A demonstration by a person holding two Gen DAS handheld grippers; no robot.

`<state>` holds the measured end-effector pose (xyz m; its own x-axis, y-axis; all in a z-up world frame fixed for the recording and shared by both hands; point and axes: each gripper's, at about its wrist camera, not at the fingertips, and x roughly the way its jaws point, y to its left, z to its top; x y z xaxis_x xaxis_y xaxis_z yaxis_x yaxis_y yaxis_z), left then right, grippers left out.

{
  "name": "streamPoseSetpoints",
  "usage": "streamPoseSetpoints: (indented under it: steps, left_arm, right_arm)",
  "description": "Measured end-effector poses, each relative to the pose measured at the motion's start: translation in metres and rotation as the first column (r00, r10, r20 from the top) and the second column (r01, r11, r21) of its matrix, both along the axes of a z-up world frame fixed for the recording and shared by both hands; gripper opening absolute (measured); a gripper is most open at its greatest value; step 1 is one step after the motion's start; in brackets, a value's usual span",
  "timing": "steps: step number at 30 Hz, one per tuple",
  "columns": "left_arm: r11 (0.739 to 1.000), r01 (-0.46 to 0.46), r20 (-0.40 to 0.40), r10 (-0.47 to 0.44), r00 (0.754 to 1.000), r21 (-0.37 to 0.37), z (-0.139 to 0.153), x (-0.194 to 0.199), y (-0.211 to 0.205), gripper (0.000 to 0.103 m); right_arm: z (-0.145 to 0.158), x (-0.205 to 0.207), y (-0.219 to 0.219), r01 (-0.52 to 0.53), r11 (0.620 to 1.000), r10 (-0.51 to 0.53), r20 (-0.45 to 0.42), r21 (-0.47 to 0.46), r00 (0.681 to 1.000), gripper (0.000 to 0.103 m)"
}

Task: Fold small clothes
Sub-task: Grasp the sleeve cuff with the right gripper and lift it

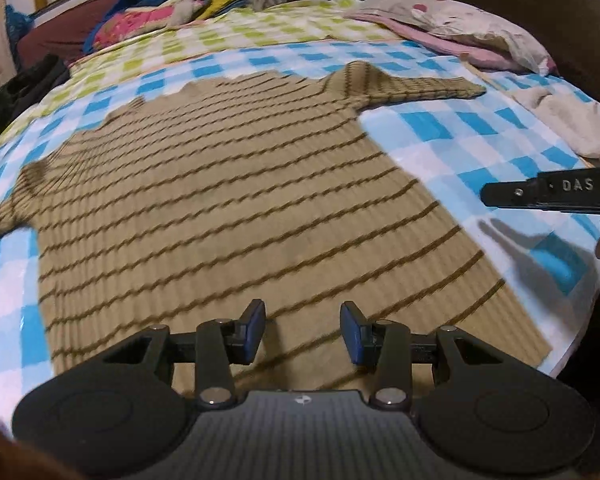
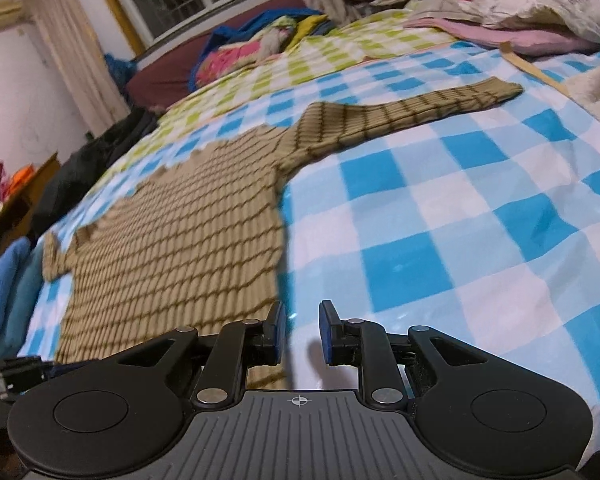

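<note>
Spanning checked sheet [image 1: 440, 128] — one sweater [image 1: 228, 200]

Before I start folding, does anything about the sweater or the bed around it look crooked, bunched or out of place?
Nothing stands out. The striped sweater lies flat on the checked sheet with both sleeves spread out. The left gripper and right gripper are open and hold nothing. The pillow sits clear of it.

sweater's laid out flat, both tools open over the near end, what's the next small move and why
Probably lower the right tool onto the striped sweater at its near right edge and close there. Both tools are open and hold nothing; the right one hangs right at that edge, over the checked sheet, while the left tool is over the hem's middle.
</note>
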<state>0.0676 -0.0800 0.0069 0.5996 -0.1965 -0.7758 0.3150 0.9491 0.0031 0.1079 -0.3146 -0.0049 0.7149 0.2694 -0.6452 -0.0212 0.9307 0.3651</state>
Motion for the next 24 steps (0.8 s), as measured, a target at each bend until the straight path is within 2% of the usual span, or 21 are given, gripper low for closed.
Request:
streamPoseSetpoints:
  steps: [4,8,15,24]
  left_arm:
    - [1.0,0.026,0.002,-0.026,1.0,0.001,0.001,0.013,-0.02,0.046]
    - [0.999,0.048,0.061,-0.049,0.997,0.01,0.008,0.033,-0.043,0.046]
    - [0.992,0.126,0.135,-0.124,0.983,-0.001,0.008,0.07,-0.085,0.046]
    - [0.983,0.177,0.16,-0.165,0.973,-0.058,0.005,0.115,-0.116,0.047]
  right_arm:
    - [-0.002,0.013,-0.02,0.031,0.998,-0.032,0.016,0.047,0.999,0.021]
    - [0.002,0.031,-0.053,0.095,0.992,-0.099,0.04,0.084,0.994,0.021]
    - [0.007,0.063,-0.11,0.229,0.97,-0.233,0.05,0.082,0.971,0.021]
    - [-0.011,0.128,-0.165,0.364,0.902,-0.374,-0.003,0.231,0.928,0.026]
